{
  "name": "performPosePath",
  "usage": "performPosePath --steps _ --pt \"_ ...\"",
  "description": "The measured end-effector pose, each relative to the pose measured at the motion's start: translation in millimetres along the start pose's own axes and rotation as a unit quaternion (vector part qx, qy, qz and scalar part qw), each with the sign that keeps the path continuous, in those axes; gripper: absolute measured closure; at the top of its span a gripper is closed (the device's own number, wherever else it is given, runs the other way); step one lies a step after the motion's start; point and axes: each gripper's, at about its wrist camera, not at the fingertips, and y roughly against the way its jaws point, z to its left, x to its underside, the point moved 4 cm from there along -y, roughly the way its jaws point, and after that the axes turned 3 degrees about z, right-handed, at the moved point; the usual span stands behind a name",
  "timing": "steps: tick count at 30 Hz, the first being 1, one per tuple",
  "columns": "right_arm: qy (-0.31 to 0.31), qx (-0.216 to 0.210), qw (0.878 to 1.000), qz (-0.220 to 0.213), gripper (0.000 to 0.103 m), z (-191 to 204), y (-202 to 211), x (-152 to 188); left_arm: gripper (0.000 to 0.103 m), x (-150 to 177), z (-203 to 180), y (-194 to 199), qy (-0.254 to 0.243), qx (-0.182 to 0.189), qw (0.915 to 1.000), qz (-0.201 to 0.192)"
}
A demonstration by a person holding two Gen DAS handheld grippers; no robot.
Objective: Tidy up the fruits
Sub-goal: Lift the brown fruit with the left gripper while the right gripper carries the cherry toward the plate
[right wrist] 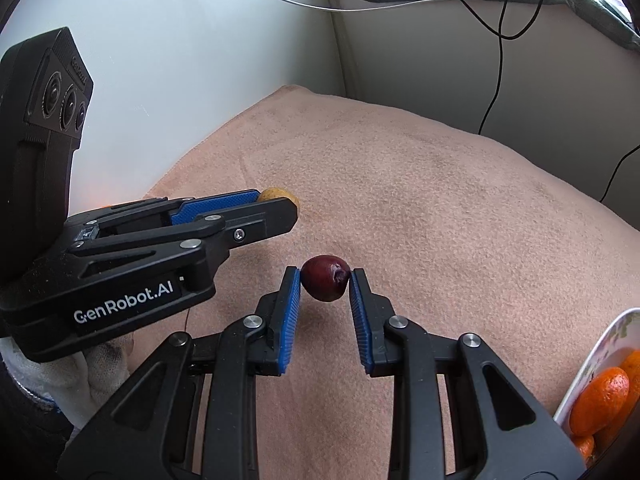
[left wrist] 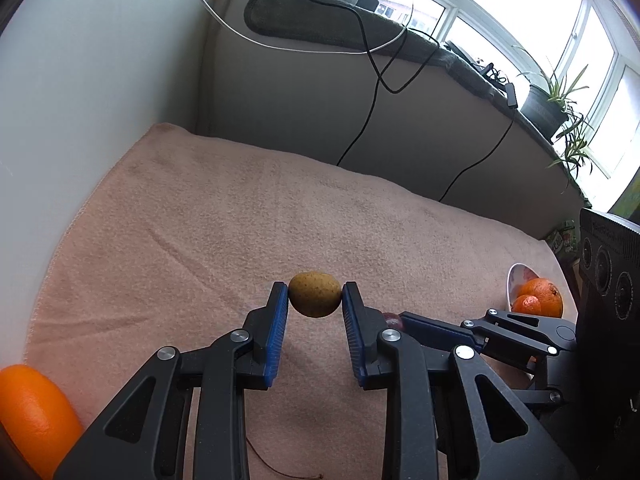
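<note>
Left gripper [left wrist: 315, 294]: blue pads clamped on a small tan speckled fruit [left wrist: 315, 294], one pad on each side, the fruit held at the fingertips above the cloth
Right gripper [right wrist: 325, 283]: blue pads clenched on a dark red fruit [right wrist: 325, 283], gripped at the tips and clear of the cloth; a darker dimple on the fruit faces the right-hand pad
Grippers to each other: in the right wrist view the left gripper sits to the left and slightly ahead, its tan fruit peeking past the fingertip; a white-gloved hand [right wrist: 96, 364] shows under its body
Stem: a thin brown stalk [left wrist: 272, 462] lies on the cloth below the left gripper
Loose orange [left wrist: 34, 416]: on the cloth at the near left edge of the left wrist view, partly cut off
Cloth [left wrist: 248, 216]: pinkish-tan towel covering the work surface
Dish [right wrist: 600, 356]: white, at the right edge, holding several oranges [right wrist: 600, 404]; well apart from both held fruits
Behind: grey wall panel with black cables [left wrist: 372, 80] hanging down
Farthest: sill with a dark mat, potted plant [left wrist: 548, 104], bright window
</note>
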Motion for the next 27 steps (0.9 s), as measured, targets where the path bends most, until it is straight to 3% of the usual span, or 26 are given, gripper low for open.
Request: performPosePath --steps 27 --pt "-0.038 0.016 0.996 -0.076 0.077 -37.7 125.9 47.0 0.077 24.1 -88.7 61.9 -0.047 0.051 0.9965 -0.047"
